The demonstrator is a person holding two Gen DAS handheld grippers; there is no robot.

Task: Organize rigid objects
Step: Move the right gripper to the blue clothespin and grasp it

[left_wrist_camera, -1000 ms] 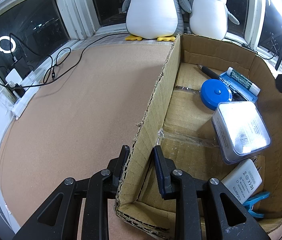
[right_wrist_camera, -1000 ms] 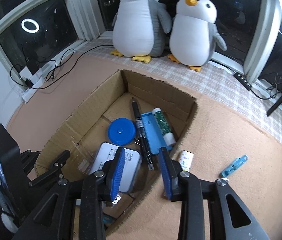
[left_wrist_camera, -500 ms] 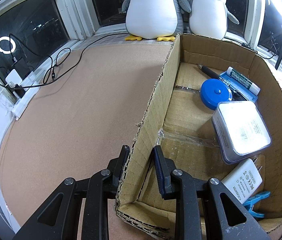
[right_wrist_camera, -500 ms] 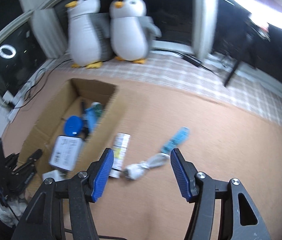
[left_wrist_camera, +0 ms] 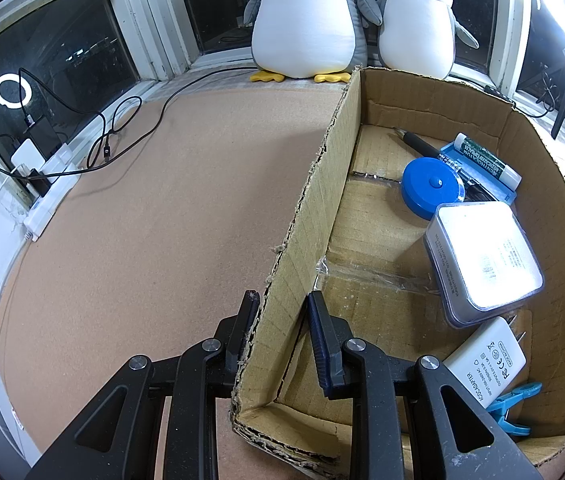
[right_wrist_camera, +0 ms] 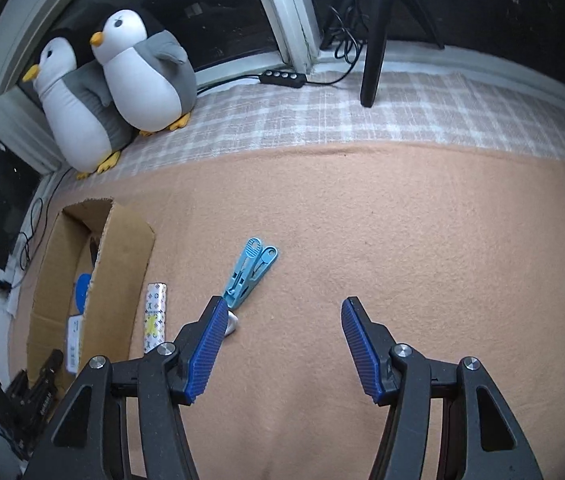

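My left gripper (left_wrist_camera: pixel 282 312) is shut on the left wall of the cardboard box (left_wrist_camera: pixel 314 200), one finger outside and one inside. In the box lie a blue round case (left_wrist_camera: pixel 430 190), a clear case with a white insert (left_wrist_camera: pixel 482 256), a white adapter (left_wrist_camera: pixel 486 364), a blue clip (left_wrist_camera: pixel 514 404), a pen (left_wrist_camera: pixel 422 144) and a white-and-green tube (left_wrist_camera: pixel 486 158). My right gripper (right_wrist_camera: pixel 282 316) hangs open over bare tan cloth with nothing between its fingers. A light-blue clothespin (right_wrist_camera: pixel 248 272) lies just beyond its left finger. A small white object (right_wrist_camera: pixel 232 322) peeks out beside that finger. A patterned white tube (right_wrist_camera: pixel 155 316) rests against the box (right_wrist_camera: pixel 122 276).
Two plush penguins (right_wrist_camera: pixel 122 80) sit on the checked cloth by the window. Cables and a power strip (left_wrist_camera: pixel 48 204) run along the left sill. A black tripod leg (right_wrist_camera: pixel 374 52) and an inline switch (right_wrist_camera: pixel 282 77) stand at the back. Tan cloth (right_wrist_camera: pixel 422 240) stretches to the right.
My right gripper swung rightward out of the box area to the cloth beside the clothespin, rolled, and its jaws spread wider. The left gripper kept its hold on the box wall.
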